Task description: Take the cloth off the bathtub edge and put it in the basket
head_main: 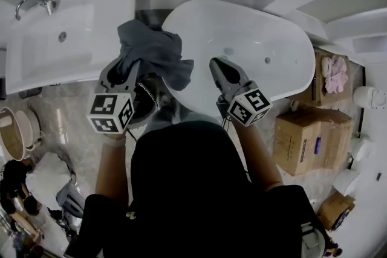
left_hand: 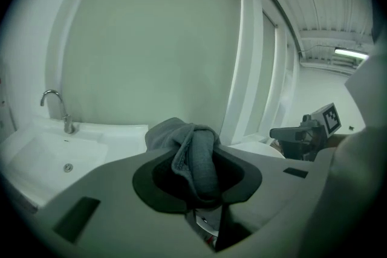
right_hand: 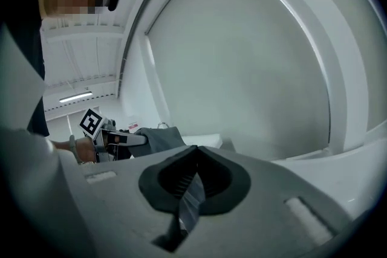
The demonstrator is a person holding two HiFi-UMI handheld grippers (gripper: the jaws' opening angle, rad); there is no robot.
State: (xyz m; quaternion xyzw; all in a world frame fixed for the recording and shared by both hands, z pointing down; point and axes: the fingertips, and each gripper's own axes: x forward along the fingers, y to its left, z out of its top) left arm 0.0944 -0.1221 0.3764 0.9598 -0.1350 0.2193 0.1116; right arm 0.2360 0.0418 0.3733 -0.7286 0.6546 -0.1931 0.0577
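Note:
A dark grey cloth (head_main: 154,52) hangs bunched from my left gripper (head_main: 129,69), which is shut on it, lifted over the near left rim of the white bathtub (head_main: 284,78). In the left gripper view the cloth (left_hand: 197,157) is a thick fold pinched between the jaws of the left gripper (left_hand: 196,185). My right gripper (head_main: 219,65) hovers over the tub's near rim, shut with nothing in it. The right gripper view shows its jaws (right_hand: 193,159) pressed together, with the left gripper (right_hand: 115,139) and the cloth (right_hand: 160,139) off to the left. A round beige basket (head_main: 13,133) stands on the floor at far left.
A white washbasin (head_main: 66,39) with a tap (head_main: 30,4) sits left of the tub. Cardboard boxes (head_main: 305,141) stand on the floor at right. Clutter (head_main: 42,184) lies on the floor at lower left. The person's body fills the lower middle of the head view.

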